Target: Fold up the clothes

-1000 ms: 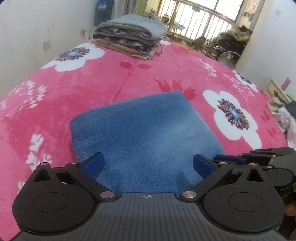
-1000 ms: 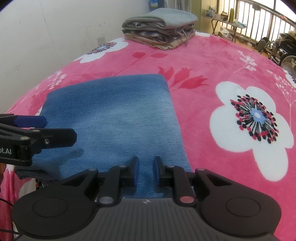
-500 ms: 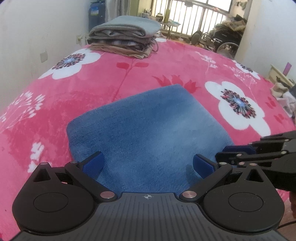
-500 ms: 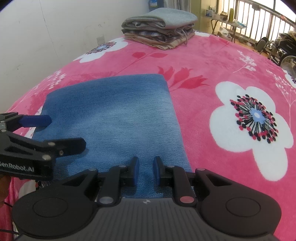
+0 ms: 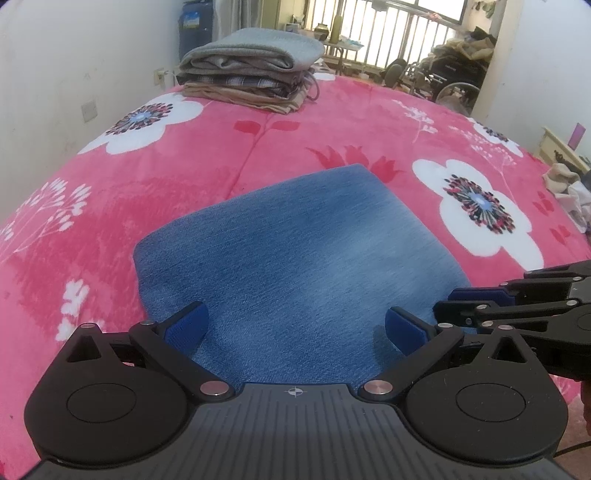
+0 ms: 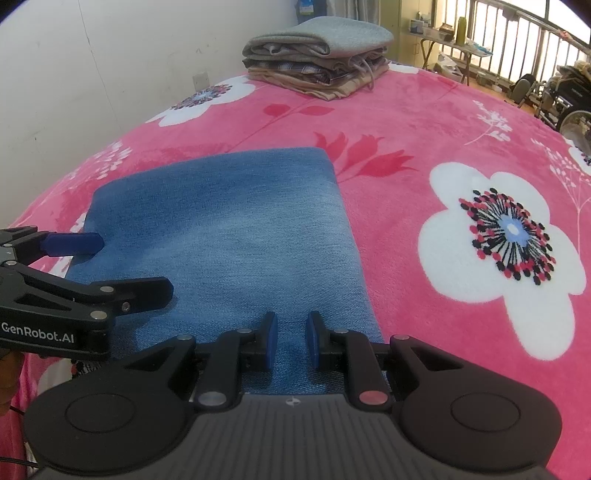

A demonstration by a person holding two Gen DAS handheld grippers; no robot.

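**Daylight coming in past a railing**

A pink blanket (image 5: 229, 155) with white flowers is covering the bed and filling most of both views. A white wall (image 6: 110, 66), scuffed and carrying a socket plate (image 6: 201, 79), is running along the left. At the far end, daylight is pouring through a barred railing (image 5: 399, 40). A small table (image 6: 443, 40) with a bottle on it is standing before the bars. A wheelchair (image 5: 454, 85) is sitting by the opening at right. A blue water jug (image 5: 195, 29) is standing in the far corner.
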